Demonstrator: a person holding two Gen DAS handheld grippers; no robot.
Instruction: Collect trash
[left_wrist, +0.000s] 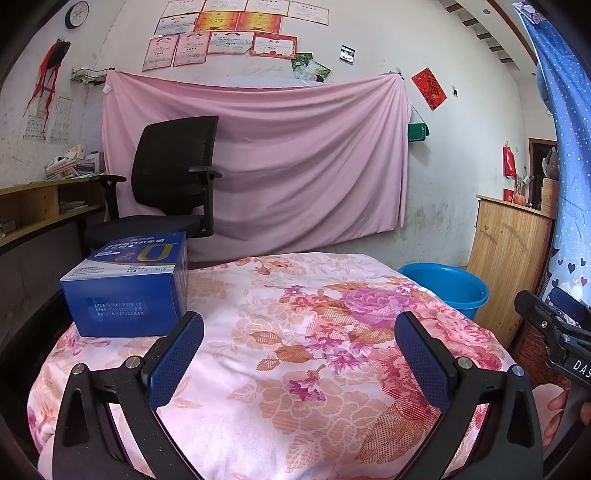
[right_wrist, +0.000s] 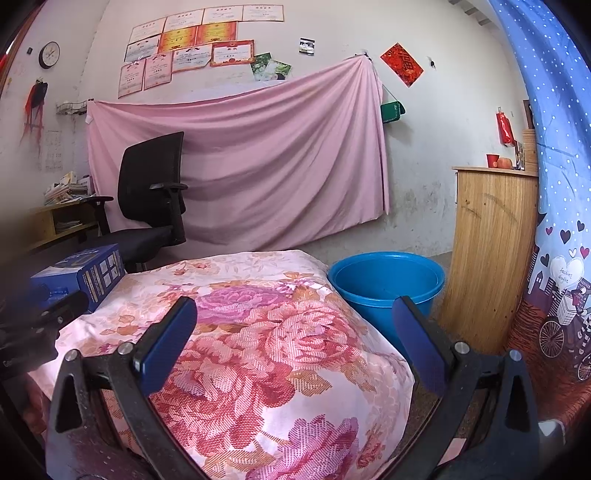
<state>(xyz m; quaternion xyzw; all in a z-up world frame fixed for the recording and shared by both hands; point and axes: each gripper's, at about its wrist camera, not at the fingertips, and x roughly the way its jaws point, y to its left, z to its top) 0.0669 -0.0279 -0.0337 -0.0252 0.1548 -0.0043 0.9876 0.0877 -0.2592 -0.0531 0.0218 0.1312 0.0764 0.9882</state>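
While both tools hover over a surface draped in a pink flowered cloth (left_wrist: 295, 332), nothing has been picked up yet. The left hand-held gripper (left_wrist: 299, 343) has its two blue-padded fingers spread wide apart with only cloth showing between them. The right hand-held gripper (right_wrist: 295, 332) is spread just as wide and is likewise empty.

A blue cardboard box (left_wrist: 129, 288), printed with white and yellow lettering, sits upright on the far left corner of the cloth. It looks like the one item of trash to collect. It lies just ahead and to the left of the left tool, close to its left finger but not touching it. From the right tool's camera the box appears well off to the left.

A round blue plastic bucket (right_wrist: 386, 284) stands on the floor just past the right edge of the cloth, beside a wooden cabinet (right_wrist: 491, 251). It seems the likely place for the trash, and what shows of its inside looks empty. A black office chair (left_wrist: 173, 177) and a hanging pink sheet (left_wrist: 277, 158) fill the background.

By my judgement the task is at its very start: the box remains to be gripped, carried right and dropped in the bucket.
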